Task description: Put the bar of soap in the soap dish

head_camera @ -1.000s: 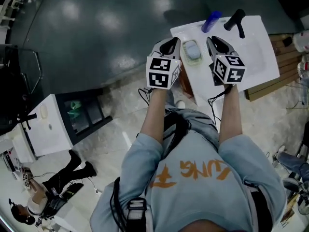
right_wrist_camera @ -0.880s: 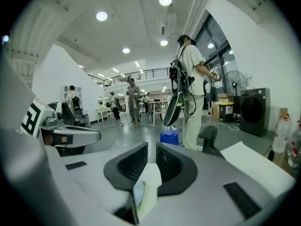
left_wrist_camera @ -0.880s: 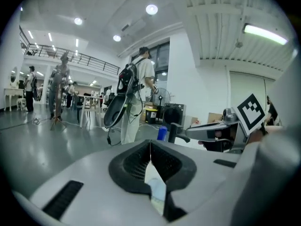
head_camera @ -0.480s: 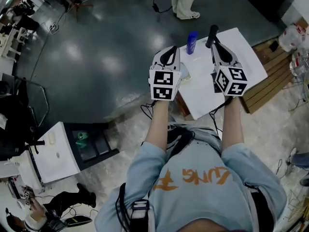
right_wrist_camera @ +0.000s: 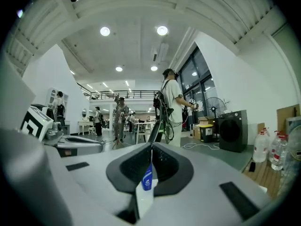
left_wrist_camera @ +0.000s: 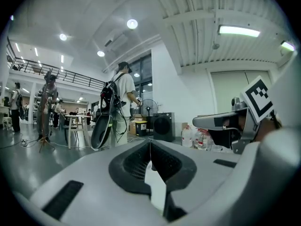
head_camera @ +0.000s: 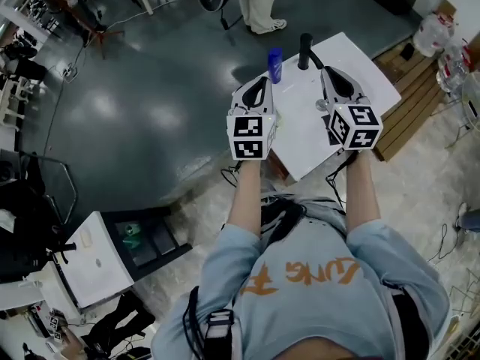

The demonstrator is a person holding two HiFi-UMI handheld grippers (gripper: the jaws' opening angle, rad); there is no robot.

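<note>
My left gripper point(head_camera: 259, 85) and right gripper point(head_camera: 331, 74) are held up side by side above the near part of the white table point(head_camera: 360, 62), both pointing level across the room. In the left gripper view my left gripper point(left_wrist_camera: 150, 146) has its jaws together with nothing between them. In the right gripper view my right gripper point(right_wrist_camera: 150, 147) is shut and empty too. Below the meeting tips a strip of table and a blue bottle point(right_wrist_camera: 146, 179) show. The soap and the soap dish are in no view now; the left gripper covers that part of the table.
A blue bottle point(head_camera: 275, 65) and a black handle point(head_camera: 305, 50) stand at the table's far edge. A wooden pallet point(head_camera: 411, 105) lies to the right. A person with a backpack point(left_wrist_camera: 121, 102) stands beyond the table, near a fan and a black machine point(left_wrist_camera: 164, 126).
Both grippers have risen away from the table. The soap dish with the soap showed between them a second ago; now it is hidden behind the left gripper.
</note>
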